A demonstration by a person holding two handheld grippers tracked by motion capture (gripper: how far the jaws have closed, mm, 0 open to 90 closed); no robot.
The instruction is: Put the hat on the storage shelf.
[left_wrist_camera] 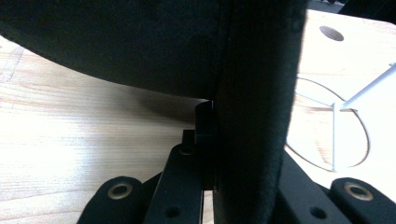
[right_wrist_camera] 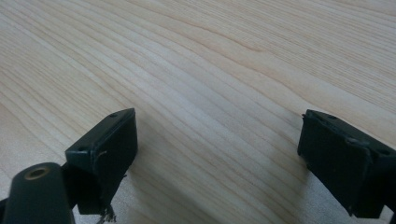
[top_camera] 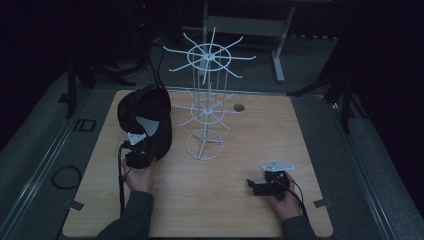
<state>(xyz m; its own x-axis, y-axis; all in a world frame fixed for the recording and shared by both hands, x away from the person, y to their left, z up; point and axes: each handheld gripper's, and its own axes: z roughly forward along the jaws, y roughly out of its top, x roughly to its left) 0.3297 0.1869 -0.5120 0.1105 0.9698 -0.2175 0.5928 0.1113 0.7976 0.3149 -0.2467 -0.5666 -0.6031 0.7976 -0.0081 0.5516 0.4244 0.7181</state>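
A black cap [top_camera: 145, 117] stands on edge at the left of the wooden table [top_camera: 240, 150], just left of a white wire display rack [top_camera: 206, 100]. My left gripper [top_camera: 140, 147] holds it from the near side, shut on the cap's brim. In the left gripper view the dark fabric of the cap [left_wrist_camera: 252, 93] is pinched between the jaws of my left gripper [left_wrist_camera: 219, 144], and the rack's ring base [left_wrist_camera: 334, 135] lies to the right. My right gripper [top_camera: 253, 186] rests low at the table's near right, open. Its fingers [right_wrist_camera: 105, 149] stand wide apart over bare wood, with nothing between them.
The rack has two tiers of radiating hooks; the upper tier [top_camera: 209, 56] spreads wide above the table's back. A small round hole [top_camera: 238, 107] sits in the tabletop behind the rack. Dark floor, cables and a desk frame surround the table.
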